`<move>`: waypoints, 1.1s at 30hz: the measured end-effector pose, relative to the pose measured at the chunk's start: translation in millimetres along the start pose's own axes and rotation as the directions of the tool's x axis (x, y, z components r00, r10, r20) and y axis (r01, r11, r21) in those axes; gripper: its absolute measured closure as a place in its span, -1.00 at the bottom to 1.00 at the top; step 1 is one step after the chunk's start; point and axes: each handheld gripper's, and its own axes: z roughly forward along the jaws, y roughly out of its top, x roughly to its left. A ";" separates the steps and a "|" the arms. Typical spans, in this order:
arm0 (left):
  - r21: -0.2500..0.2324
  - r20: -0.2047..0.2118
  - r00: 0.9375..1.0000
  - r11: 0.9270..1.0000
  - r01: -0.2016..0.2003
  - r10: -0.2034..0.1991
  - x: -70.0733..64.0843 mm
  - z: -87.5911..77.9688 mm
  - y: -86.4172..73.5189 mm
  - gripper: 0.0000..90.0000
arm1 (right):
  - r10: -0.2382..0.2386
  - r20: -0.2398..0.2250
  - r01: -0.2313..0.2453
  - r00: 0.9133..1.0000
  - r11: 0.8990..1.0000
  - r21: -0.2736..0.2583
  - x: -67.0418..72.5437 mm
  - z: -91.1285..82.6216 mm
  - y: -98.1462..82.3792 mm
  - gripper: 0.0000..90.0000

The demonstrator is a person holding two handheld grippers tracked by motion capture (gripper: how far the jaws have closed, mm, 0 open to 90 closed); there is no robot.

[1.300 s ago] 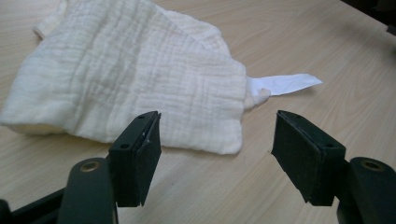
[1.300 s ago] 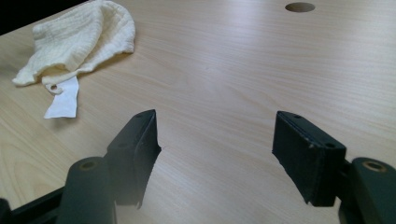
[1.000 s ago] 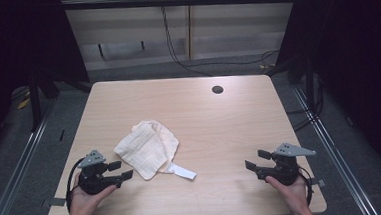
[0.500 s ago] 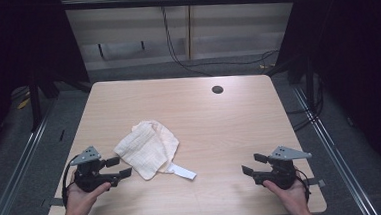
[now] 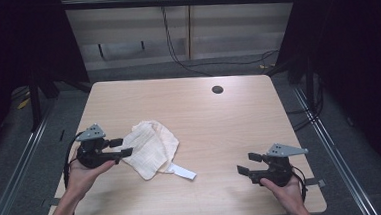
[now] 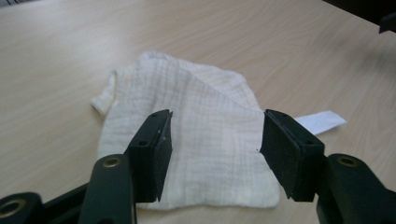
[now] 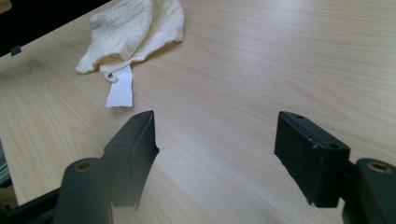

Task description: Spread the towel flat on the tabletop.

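A cream folded cloth [image 5: 151,147] lies left of the middle of the wooden table [image 5: 214,121], with a white label [image 5: 182,172] sticking out at its near right corner. My left gripper [image 5: 123,146] hovers at the cloth's left edge. In the left gripper view its jaws [image 6: 215,149] stand apart above the cloth [image 6: 205,112]; they have just been closing, and nothing is pinched between the pads. My right gripper [image 5: 247,163] waits open near the front right of the table. The right gripper view shows its jaws [image 7: 215,158] wide over bare wood, with the cloth [image 7: 135,28] and label [image 7: 119,88] farther off.
A small dark round hole [image 5: 217,89] sits in the tabletop near the far edge. Metal frame rails run along both sides of the table, and cables hang at the back wall. Bare wood spans the stretch from the cloth to the right gripper.
My left gripper has moved away from the person and up, from beside the cloth to over its left edge. The right gripper has hardly moved.
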 end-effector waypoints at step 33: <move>0.136 -0.054 0.998 0.990 0.047 -0.040 43.4 71.4 -14.8 -0.14 | -0.025 -0.021 0.026 0.999 0.998 0.057 1.2 7.3 -7.7 -0.43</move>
